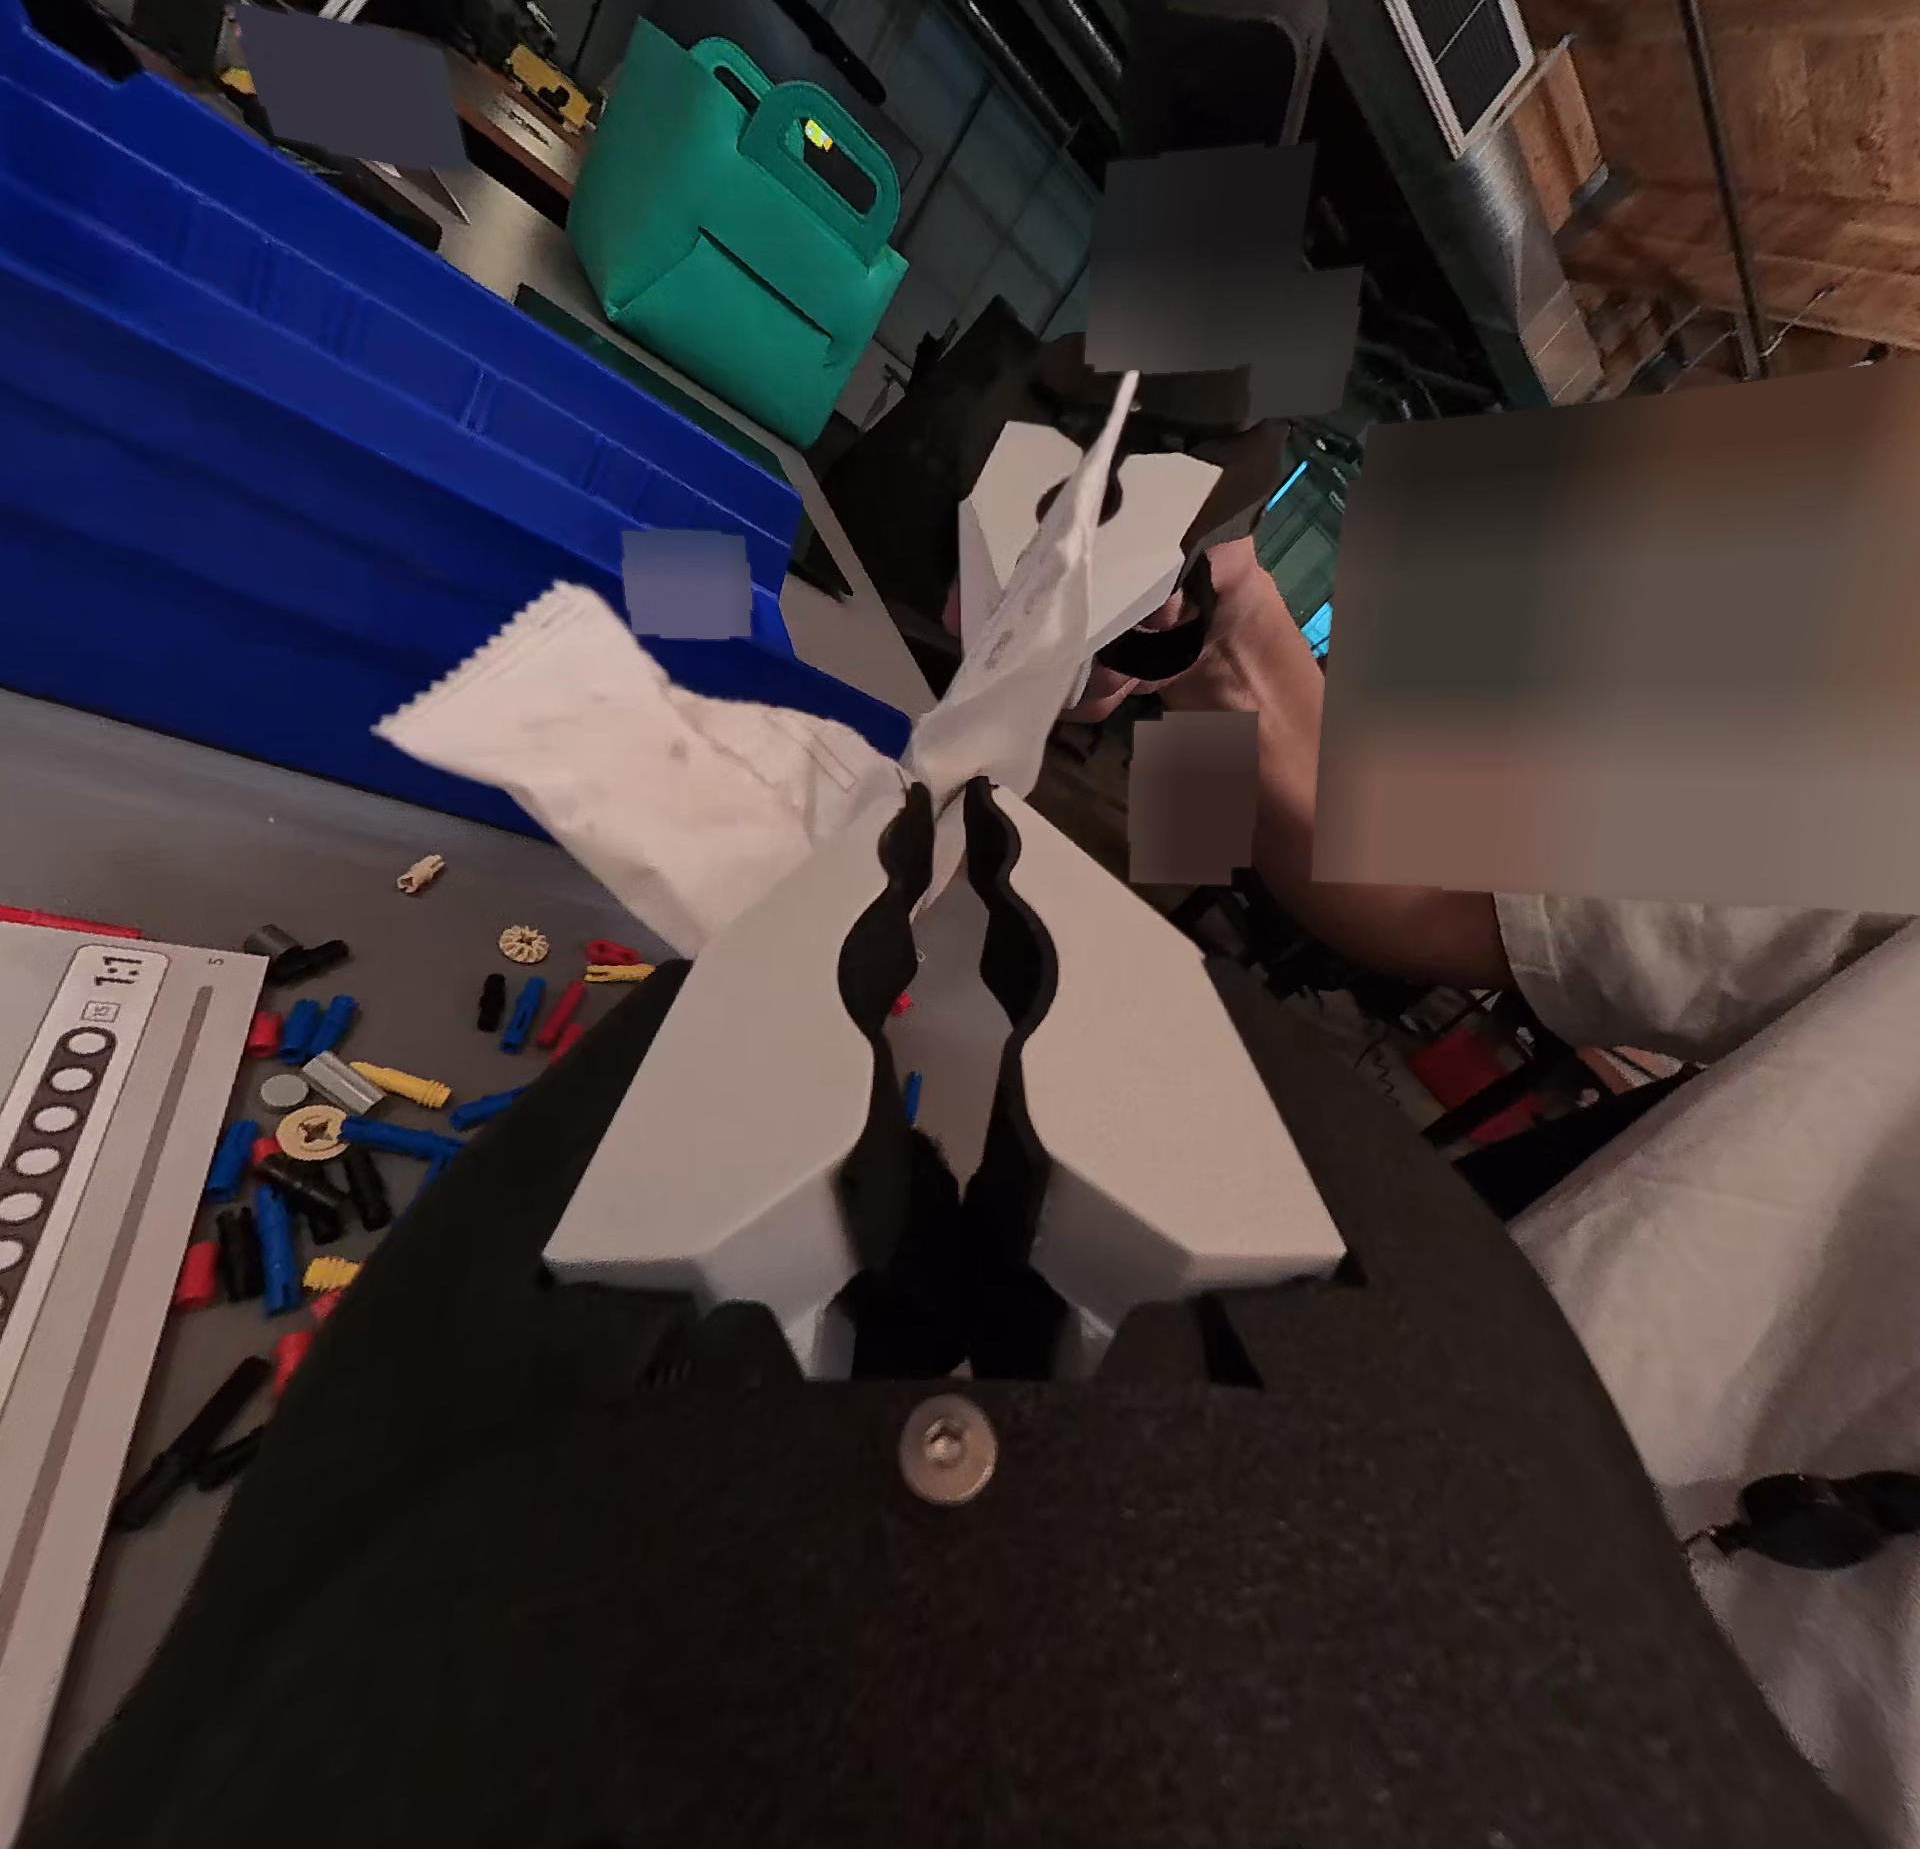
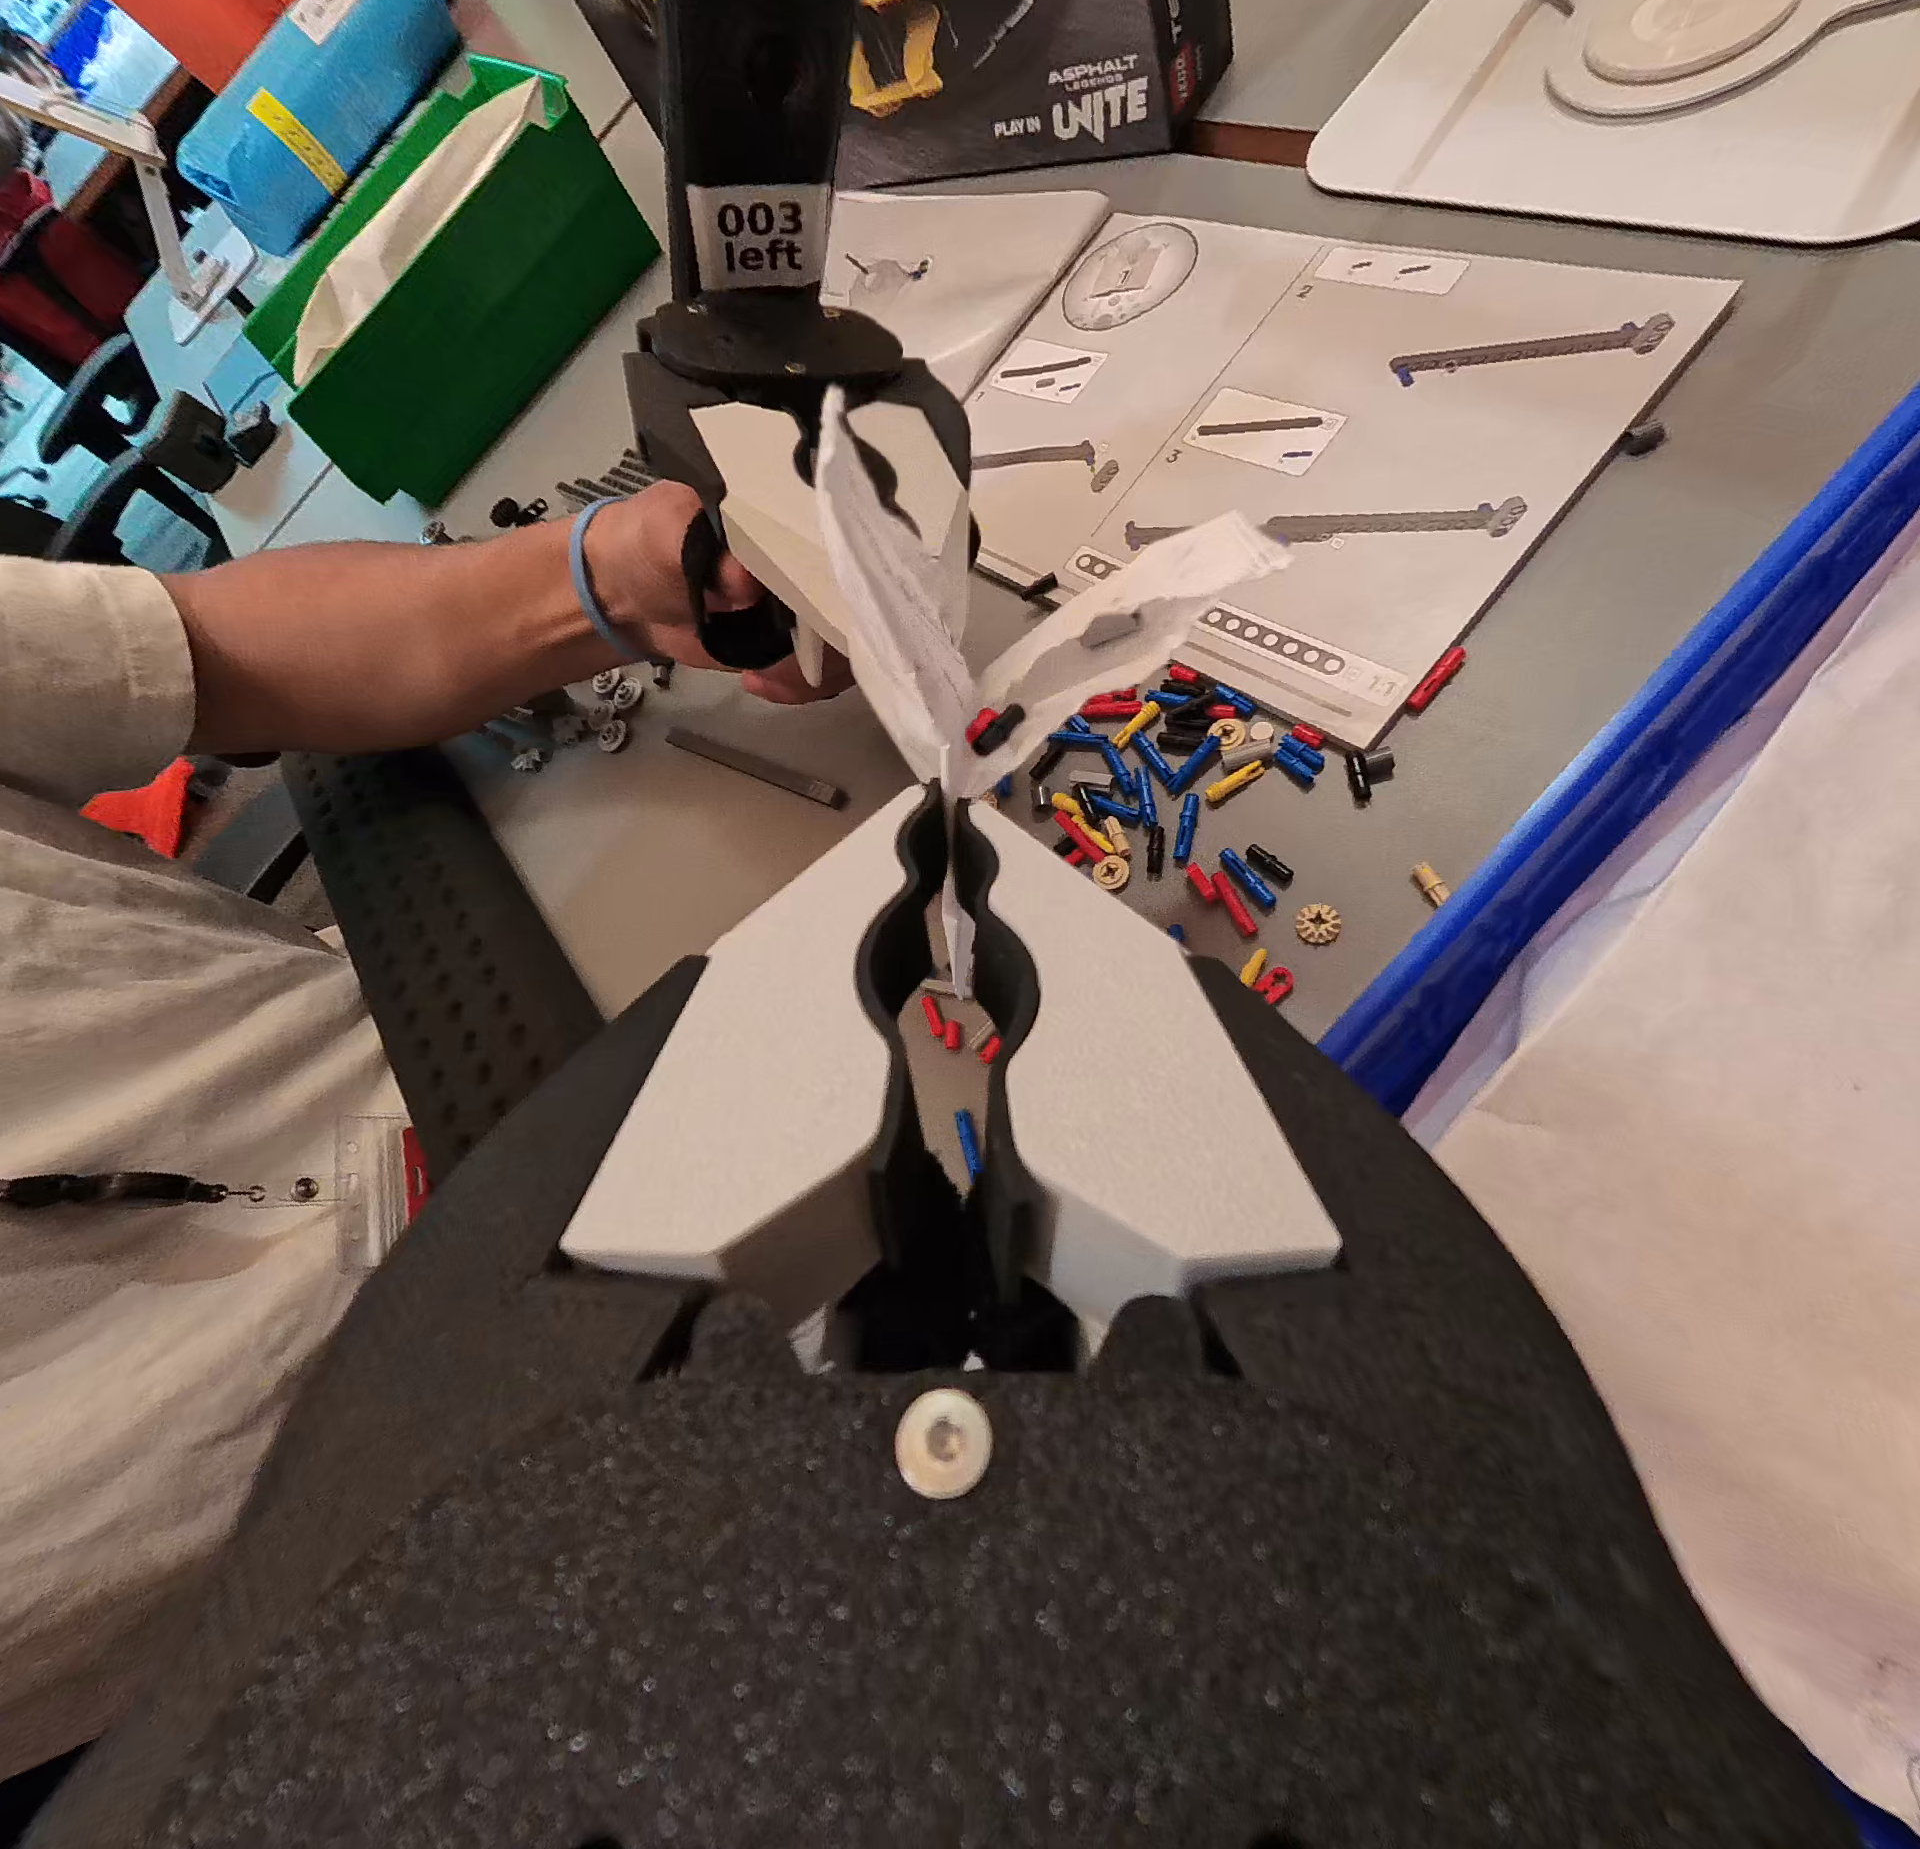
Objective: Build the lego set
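Currently, both grippers pinch a crumpled white paper parts bag (image 1: 665, 760) and hold it in the air above a grey tabletop (image 2: 665, 864). The left gripper (image 1: 943, 797) has its black wavy jaws pressed together on one part of the bag; the right gripper (image 2: 948, 797) is clamped on another. The bag's long axis runs between the two grippers, with a zigzag-cut end flaring out sideways toward the blue plastic bins (image 1: 312, 397). Below lie small red, blue, yellow and black Lego pins (image 2: 1164, 781), beside an open instruction booklet (image 2: 1351, 428).

Risk, as a judgement: if the bag tears suddenly, any pieces inside could scatter off the table, or the thin paper could slip from one grip.
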